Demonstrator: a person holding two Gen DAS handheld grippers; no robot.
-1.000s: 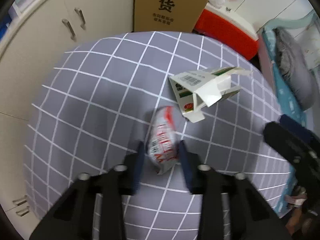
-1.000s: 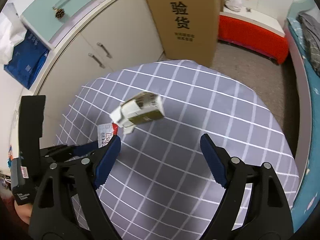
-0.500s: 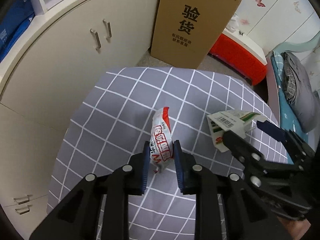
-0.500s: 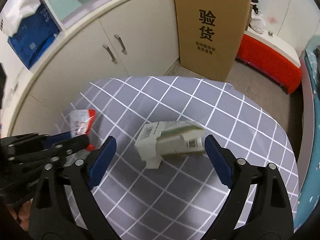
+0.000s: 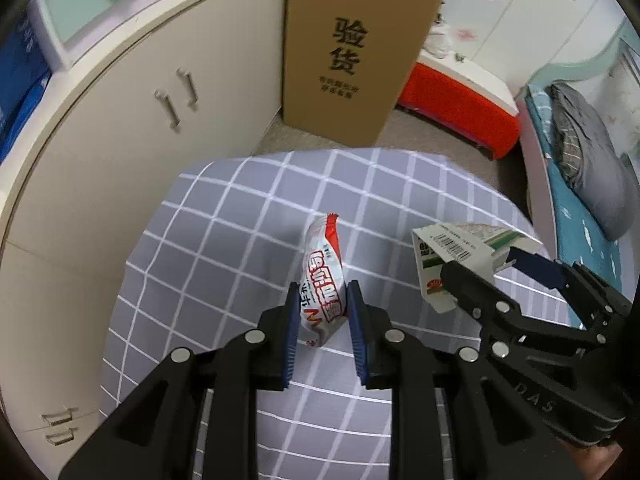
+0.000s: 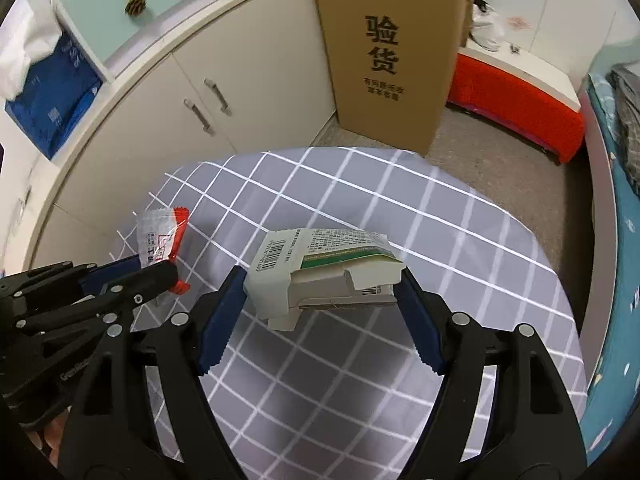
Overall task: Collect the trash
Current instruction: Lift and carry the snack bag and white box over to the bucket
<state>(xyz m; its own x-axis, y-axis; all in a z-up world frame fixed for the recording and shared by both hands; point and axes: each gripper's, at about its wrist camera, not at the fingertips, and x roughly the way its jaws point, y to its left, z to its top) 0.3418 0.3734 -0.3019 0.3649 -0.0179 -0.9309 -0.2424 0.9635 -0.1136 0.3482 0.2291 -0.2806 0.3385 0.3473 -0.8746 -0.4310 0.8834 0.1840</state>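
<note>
A red and white snack wrapper [image 5: 324, 264] hangs a little above the grey checked tablecloth [image 5: 240, 240], and my left gripper [image 5: 323, 292] is shut on its lower end. The right wrist view shows that same wrapper [image 6: 160, 228] sticking up out of the left gripper [image 6: 154, 266] at the left. A torn white and green carton [image 6: 320, 248] lies crosswise between the blue pads of my right gripper [image 6: 320, 280]. Its jaws are closing, and both pads touch the carton's ends. In the left wrist view the carton [image 5: 448, 244] and right gripper [image 5: 480, 262] are at the right.
A tall cardboard box [image 5: 352, 52] stands on the floor beyond the table's far edge. Cream cabinets [image 5: 140, 120] curve along the left. A red and white chest [image 5: 460, 96] and a bed [image 5: 580, 180] with grey clothes are at the right.
The left gripper has lifted the wrapper off the cloth. The right gripper came over the carton and its jaws narrowed until the pads reached the carton's ends.
</note>
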